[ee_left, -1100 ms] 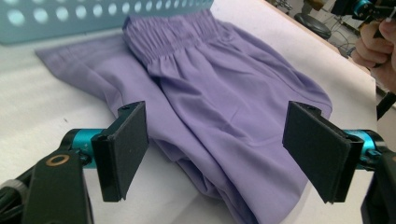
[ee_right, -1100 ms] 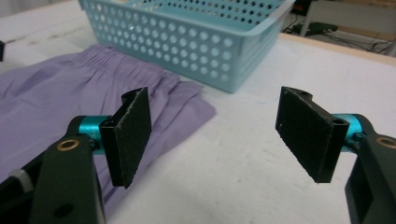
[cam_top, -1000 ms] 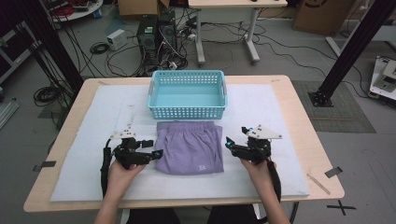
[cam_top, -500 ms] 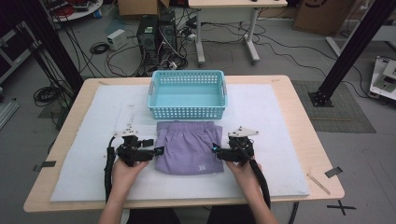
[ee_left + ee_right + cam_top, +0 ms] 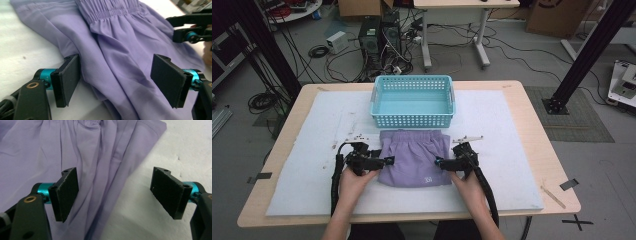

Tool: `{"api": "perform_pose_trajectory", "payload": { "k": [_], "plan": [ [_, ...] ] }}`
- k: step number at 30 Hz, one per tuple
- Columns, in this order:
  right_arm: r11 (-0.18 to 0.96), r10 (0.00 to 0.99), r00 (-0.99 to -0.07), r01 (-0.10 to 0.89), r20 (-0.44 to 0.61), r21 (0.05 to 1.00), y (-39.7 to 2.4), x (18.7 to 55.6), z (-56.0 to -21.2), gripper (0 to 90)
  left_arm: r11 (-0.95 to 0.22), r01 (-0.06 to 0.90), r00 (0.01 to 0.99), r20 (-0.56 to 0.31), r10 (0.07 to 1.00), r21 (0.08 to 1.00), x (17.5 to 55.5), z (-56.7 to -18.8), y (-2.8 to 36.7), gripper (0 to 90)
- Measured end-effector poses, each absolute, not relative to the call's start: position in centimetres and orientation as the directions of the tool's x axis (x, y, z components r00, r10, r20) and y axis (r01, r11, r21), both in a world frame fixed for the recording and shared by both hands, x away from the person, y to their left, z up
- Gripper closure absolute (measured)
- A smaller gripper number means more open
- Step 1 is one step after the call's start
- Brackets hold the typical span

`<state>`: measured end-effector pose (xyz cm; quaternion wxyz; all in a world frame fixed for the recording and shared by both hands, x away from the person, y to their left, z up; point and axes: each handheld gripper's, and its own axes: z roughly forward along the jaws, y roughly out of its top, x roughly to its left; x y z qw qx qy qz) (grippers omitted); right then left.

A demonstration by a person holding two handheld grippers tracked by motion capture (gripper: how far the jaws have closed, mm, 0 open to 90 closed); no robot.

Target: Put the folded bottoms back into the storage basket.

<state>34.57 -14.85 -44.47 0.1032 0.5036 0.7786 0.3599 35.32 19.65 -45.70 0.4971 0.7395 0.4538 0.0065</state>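
A pair of lilac shorts (image 5: 414, 157) lies flat on the white mat, waistband toward the basket. My left gripper (image 5: 388, 161) is at the shorts' left edge, open, its jaws straddling the folded side hem of the shorts (image 5: 110, 62). At the right edge my right gripper (image 5: 438, 162) is open too, one jaw over the shorts (image 5: 82, 162) and the other over bare mat. Neither pair of jaws pinches the fabric. The right gripper (image 5: 190, 35) also appears far off in the left gripper view.
A light blue slotted basket (image 5: 413, 119) stands just behind the shorts, empty. The white mat (image 5: 507, 150) covers most of the wooden table (image 5: 539, 130). Cables, computer cases and a black frame post stand on the floor beyond.
Both grippers have moved inward from beside the shorts, so their open jaws now reach over the left and right edges of the fabric. The shorts have not moved.
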Motion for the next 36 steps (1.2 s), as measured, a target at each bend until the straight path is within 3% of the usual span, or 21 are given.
{"api": "perform_pose_trajectory", "payload": {
  "k": [4, 5, 9, 14, 16, 18, 19, 23, 26, 28, 32, 36],
  "plan": [
    [0.267, 0.847, -0.500, 0.695, 0.181, 0.668, -14.2, 34.5, -44.5, 31.1, -0.085, 0.676, 0.588, -0.466, 0.661, 0.732, 35.5, -45.8, 19.5, 28.4],
    [0.272, 0.844, -0.505, 0.695, 0.182, 0.666, -13.9, 34.6, -44.4, 36.6, -0.085, 0.677, 0.585, -0.465, 0.665, 0.731, 35.6, -45.8, 19.4, 31.7],
    [0.294, 0.819, -0.540, 0.683, 0.192, 0.668, -13.4, 34.7, -44.4, 44.8, -0.069, 0.691, 0.570, -0.484, 0.664, 0.719, 35.7, -45.9, 19.4, 38.6],
    [0.326, 0.814, -0.559, 0.661, 0.154, 0.676, -13.0, 34.7, -44.5, 51.3, -0.085, 0.698, 0.574, -0.484, 0.661, 0.711, 35.7, -45.9, 19.0, 51.3],
    [0.322, 0.809, -0.564, 0.660, 0.165, 0.679, -13.4, 34.9, -44.5, 55.5, -0.095, 0.697, 0.574, -0.472, 0.669, 0.711, 35.7, -45.8, 18.9, 51.2],
    [0.323, 0.810, -0.564, 0.658, 0.161, 0.680, -13.4, 34.9, -44.5, 55.3, -0.089, 0.693, 0.550, -0.444, 0.707, 0.716, 35.5, -45.5, 19.0, 44.3],
    [0.331, 0.824, -0.552, 0.652, 0.128, 0.683, -13.4, 34.8, -44.4, 49.9, -0.083, 0.688, 0.523, -0.413, 0.746, 0.721, 35.2, -45.3, 19.2, 40.8],
    [0.308, 0.832, -0.535, 0.667, 0.149, 0.678, -13.8, 35.0, -44.5, 48.1, -0.085, 0.683, 0.522, -0.404, 0.751, 0.726, 35.1, -45.4, 19.2, 38.3],
    [0.337, 0.835, -0.541, 0.648, 0.101, 0.683, -13.1, 34.7, -44.6, 51.0, -0.082, 0.685, 0.526, -0.414, 0.742, 0.724, 35.2, -45.4, 18.7, 40.0],
    [0.340, 0.834, -0.543, 0.645, 0.098, 0.684, -13.0, 34.8, -44.6, 54.1, -0.093, 0.686, 0.544, -0.424, 0.724, 0.722, 35.3, -45.5, 17.8, 44.6],
    [0.366, 0.825, -0.560, 0.632, 0.076, 0.684, -13.1, 34.8, -44.6, 67.7, -0.111, 0.690, 0.558, -0.427, 0.712, 0.715, 35.6, -45.7, 17.0, 63.9],
    [0.387, 0.803, -0.591, 0.617, 0.079, 0.686, -12.8, 34.7, -44.5, 83.0, -0.096, 0.703, 0.543, -0.444, 0.712, 0.705, 35.7, -45.8, 17.1, 70.1]
  ]
}}
